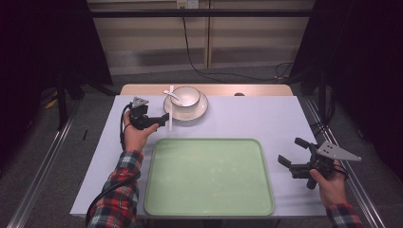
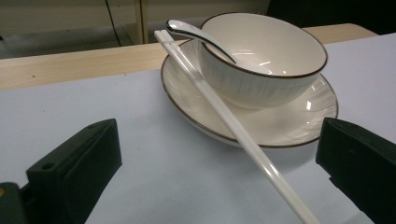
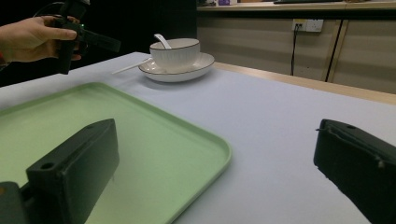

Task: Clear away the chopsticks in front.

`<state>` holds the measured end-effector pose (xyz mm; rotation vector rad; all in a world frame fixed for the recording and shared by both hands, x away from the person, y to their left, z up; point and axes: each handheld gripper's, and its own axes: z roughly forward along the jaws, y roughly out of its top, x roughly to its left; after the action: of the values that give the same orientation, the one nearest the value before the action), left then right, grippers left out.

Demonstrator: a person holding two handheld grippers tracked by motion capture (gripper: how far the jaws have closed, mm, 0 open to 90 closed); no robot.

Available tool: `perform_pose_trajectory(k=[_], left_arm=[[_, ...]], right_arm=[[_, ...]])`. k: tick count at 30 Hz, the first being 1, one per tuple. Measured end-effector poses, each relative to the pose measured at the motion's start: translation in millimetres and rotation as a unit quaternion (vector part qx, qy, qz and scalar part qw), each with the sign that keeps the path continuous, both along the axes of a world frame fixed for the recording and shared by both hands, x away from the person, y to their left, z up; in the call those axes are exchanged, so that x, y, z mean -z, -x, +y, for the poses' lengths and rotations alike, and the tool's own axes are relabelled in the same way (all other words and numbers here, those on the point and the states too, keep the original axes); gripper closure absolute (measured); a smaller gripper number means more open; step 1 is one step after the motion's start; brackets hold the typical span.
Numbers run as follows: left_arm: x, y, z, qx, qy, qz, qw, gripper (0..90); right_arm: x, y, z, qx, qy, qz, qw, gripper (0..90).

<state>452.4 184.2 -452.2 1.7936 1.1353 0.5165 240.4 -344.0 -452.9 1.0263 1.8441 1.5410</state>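
A white bowl [image 1: 186, 96] with a dark rim sits on a matching plate [image 1: 202, 110] at the back of the table, a white spoon [image 1: 170, 93] resting in it. White chopsticks [image 1: 169, 116] lean on the plate's left rim. My left gripper [image 1: 159, 118] is open just left of the chopsticks; in the left gripper view the chopsticks [image 2: 224, 112] run between its jaws, with the bowl [image 2: 261, 70] beyond. My right gripper [image 1: 291, 151] stands open to the right of a green tray [image 1: 209, 175], holding nothing.
The pale table cover [image 1: 256, 118] has bare room between the plate and the tray and along the right side. A wooden table edge [image 1: 256, 90] runs behind the plate. Cables and dark stands lie on the floor beyond.
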Motion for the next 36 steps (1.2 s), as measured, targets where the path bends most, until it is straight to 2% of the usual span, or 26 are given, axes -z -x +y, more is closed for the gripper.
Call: perform_pose_trajectory(k=[1,4,6,11,13,14,16,24,25,28,31,32,36], left_arm=[[0.8,-3.1,-2.0,-0.009,-0.006,0.005,0.9999,0.0],[2.2,-6.6,-3.5,-0.011,-0.009,0.007,0.9999,0.1],[3.8,-11.7,-6.0,-0.016,-0.021,0.012,0.9996,0.2],[6.0,-18.9,-10.1,-0.026,-0.027,0.02,0.9991,1.0],[7.5,-22.9,-11.3,-0.035,-0.029,0.026,0.9986,1.0],[8.2,-26.1,-11.9,-0.043,-0.039,0.03,0.9979,1.1],[8.4,-28.0,-11.8,-0.044,-0.043,0.032,0.9976,1.4],[12.6,-40.0,-14.5,-0.059,-0.045,0.041,0.9964,1.9],[13.6,-42.3,-14.9,-0.064,-0.051,0.043,0.9958,1.9],[14.7,-44.2,-15.9,-0.06,-0.052,0.047,0.9957,1.9],[16.4,-46.9,-19.1,-0.067,-0.047,0.046,0.9956,2.2],[16.6,-48.7,-20.5,-0.066,-0.053,0.048,0.9952,2.2],[17.6,-51.3,-22.7,-0.066,-0.051,0.051,0.9952,2.4]], right_arm=[[0.2,-0.1,0.3,0.0,-0.002,0.002,1.0,0.0],[0.2,-0.4,0.3,0.0,-0.002,0.001,1.0,0.0],[0.4,-0.4,0.5,0.0,-0.001,0.003,1.0,0.0],[0.6,-0.6,0.4,-0.002,-0.002,0.006,1.0,0.0],[0.8,-0.7,0.5,-0.001,-0.001,0.01,0.9999,0.0],[1.0,-0.9,0.6,0.001,0.0,0.01,0.9999,0.0],[1.2,-1.2,0.8,0.003,-0.003,0.01,0.9999,0.0],[1.6,-1.6,0.4,0.0,-0.001,0.011,0.9999,0.0],[1.7,-1.7,0.2,-0.001,0.001,0.011,0.9999,0.1],[1.8,-1.7,0.4,-0.002,0.001,0.013,0.9999,0.1],[2.1,-2.3,-0.3,-0.004,0.005,0.011,0.9999,0.2],[1.9,-2.0,-0.3,-0.002,0.002,0.013,0.9999,0.2],[1.1,-1.5,-1.1,0.0,-0.001,0.008,1.0,0.2]])
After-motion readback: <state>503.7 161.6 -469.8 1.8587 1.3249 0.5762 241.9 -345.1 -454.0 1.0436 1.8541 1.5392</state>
